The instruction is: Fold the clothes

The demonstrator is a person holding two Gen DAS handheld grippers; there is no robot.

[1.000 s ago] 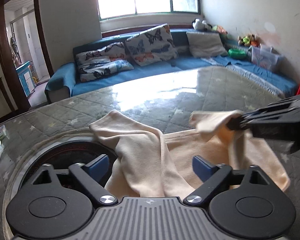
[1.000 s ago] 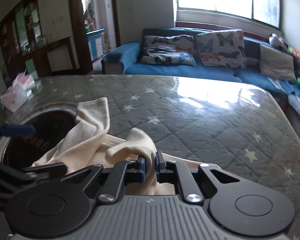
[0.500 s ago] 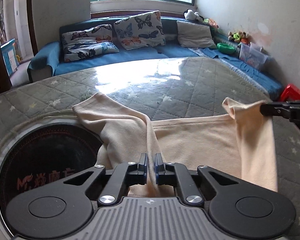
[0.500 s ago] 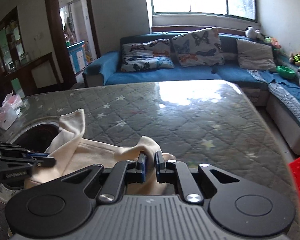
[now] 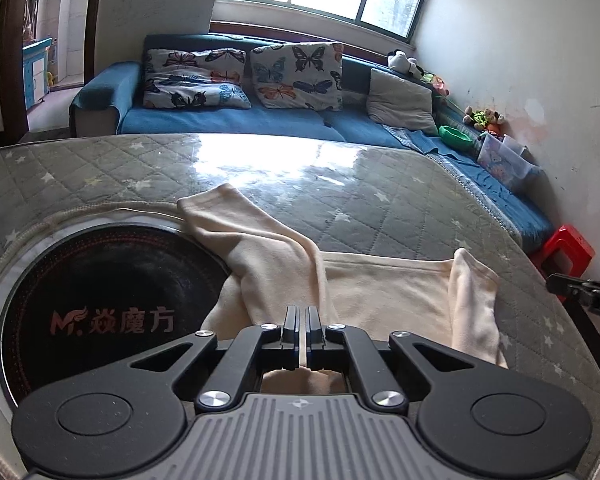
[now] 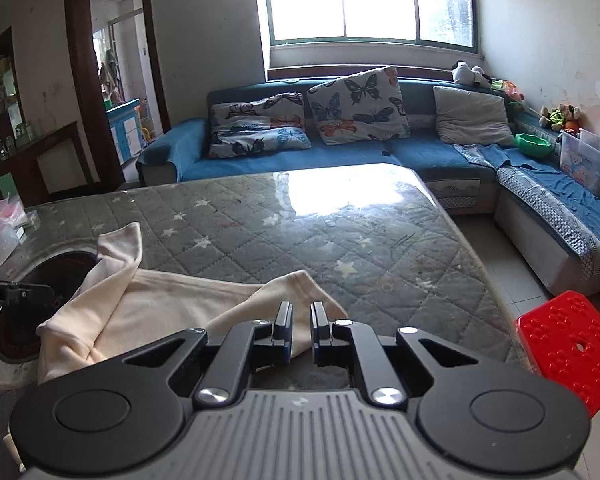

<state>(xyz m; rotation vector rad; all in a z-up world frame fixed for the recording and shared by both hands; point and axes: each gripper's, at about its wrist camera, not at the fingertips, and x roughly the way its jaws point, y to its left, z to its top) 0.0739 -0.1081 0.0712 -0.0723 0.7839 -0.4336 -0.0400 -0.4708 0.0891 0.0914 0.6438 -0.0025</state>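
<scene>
A cream garment (image 5: 380,292) lies spread on the quilted grey table (image 5: 380,200), one sleeve (image 5: 252,240) folded across its left part and the other sleeve (image 5: 476,304) lying down its right side. My left gripper (image 5: 303,332) is shut on the garment's near left edge. My right gripper (image 6: 301,328) has its jaws slightly parted over the right sleeve (image 6: 296,292), which lies loose on the table. It also shows at the right edge of the left wrist view (image 5: 580,292), away from the cloth.
A round black cooktop (image 5: 100,304) is set in the table's left end, partly under the garment. A red stool (image 6: 572,344) stands off the table's right edge. A blue sofa (image 6: 380,152) with cushions runs behind. Packets (image 6: 0,236) lie at the far left.
My right gripper opened slightly, let go of the right sleeve and drew back to the right. The sleeve now lies flat. My left gripper closed on the garment's near edge.
</scene>
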